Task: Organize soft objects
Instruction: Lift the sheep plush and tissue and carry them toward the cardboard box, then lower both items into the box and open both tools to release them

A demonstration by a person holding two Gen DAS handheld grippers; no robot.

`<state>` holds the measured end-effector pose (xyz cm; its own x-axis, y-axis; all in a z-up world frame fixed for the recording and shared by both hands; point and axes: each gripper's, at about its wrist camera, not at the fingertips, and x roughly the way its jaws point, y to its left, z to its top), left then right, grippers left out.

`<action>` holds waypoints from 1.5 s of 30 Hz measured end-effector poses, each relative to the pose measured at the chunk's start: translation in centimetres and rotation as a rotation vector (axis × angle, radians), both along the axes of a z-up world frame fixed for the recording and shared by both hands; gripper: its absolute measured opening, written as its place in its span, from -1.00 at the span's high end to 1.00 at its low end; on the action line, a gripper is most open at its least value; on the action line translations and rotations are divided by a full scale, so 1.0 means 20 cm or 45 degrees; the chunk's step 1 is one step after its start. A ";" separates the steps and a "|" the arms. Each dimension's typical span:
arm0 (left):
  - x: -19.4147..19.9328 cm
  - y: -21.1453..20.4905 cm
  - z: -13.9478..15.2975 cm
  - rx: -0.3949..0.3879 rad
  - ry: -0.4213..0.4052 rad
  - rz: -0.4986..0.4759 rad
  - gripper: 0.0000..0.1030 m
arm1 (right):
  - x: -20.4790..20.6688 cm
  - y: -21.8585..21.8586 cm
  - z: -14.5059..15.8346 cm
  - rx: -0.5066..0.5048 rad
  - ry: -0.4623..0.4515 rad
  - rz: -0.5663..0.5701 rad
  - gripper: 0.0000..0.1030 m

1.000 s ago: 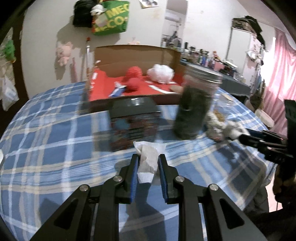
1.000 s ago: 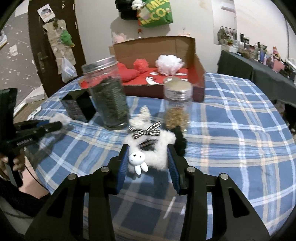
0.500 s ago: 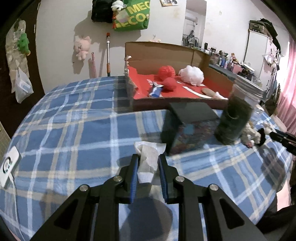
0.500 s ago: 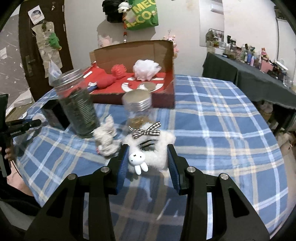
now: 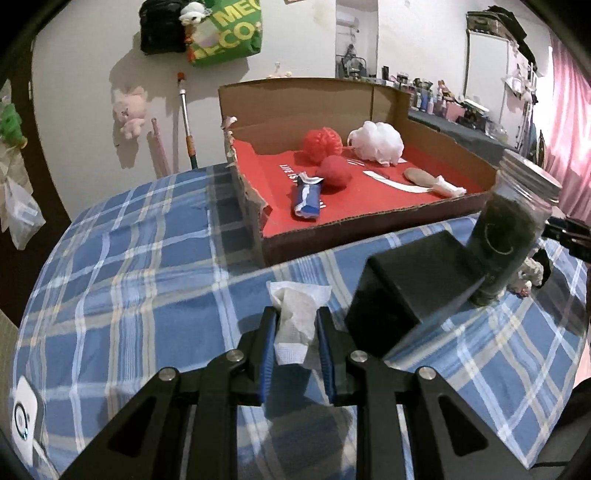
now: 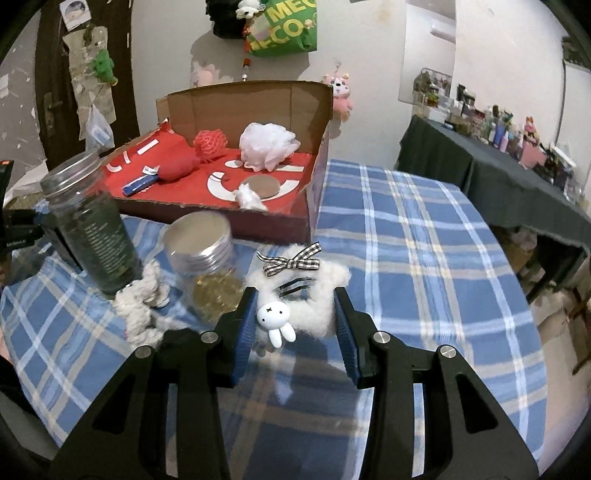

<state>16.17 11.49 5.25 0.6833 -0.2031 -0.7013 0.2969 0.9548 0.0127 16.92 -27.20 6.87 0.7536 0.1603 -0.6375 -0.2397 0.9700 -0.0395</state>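
On the blue plaid tablecloth (image 5: 129,258), the left gripper (image 5: 297,328) pinched a white tissue (image 5: 295,314) and the right gripper (image 6: 295,314) clamped a fluffy white hair clip (image 6: 299,295), both apparently in carry, next needing release over the cardboard box (image 5: 369,110) at upper centre.

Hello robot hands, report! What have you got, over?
Left gripper shut on white tissue. Right gripper shut on fluffy white clip. Cardboard box ahead; black box, jars between.

green bag (image 5: 226,35) "MEC… ECO", box floor (image 5: 286,173) "LIFE IS"
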 end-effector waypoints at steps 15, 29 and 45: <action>0.12 0.00 0.04 0.036 -0.030 -0.121 0.56 | 0.11 -0.02 0.04 -0.086 -0.084 0.095 0.25; 0.15 -0.04 0.14 0.053 -0.088 -0.224 0.56 | 0.16 0.03 0.09 -0.098 -0.137 0.200 0.25; 0.38 -0.31 0.28 -0.043 -0.004 -0.401 0.56 | 0.51 0.30 0.25 0.028 0.004 0.532 0.25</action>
<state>23.72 5.34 10.92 0.5850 -0.4284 -0.6887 0.5783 0.8157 -0.0161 27.03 -21.24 11.91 0.6190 0.4655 -0.6326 -0.6131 0.7897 -0.0187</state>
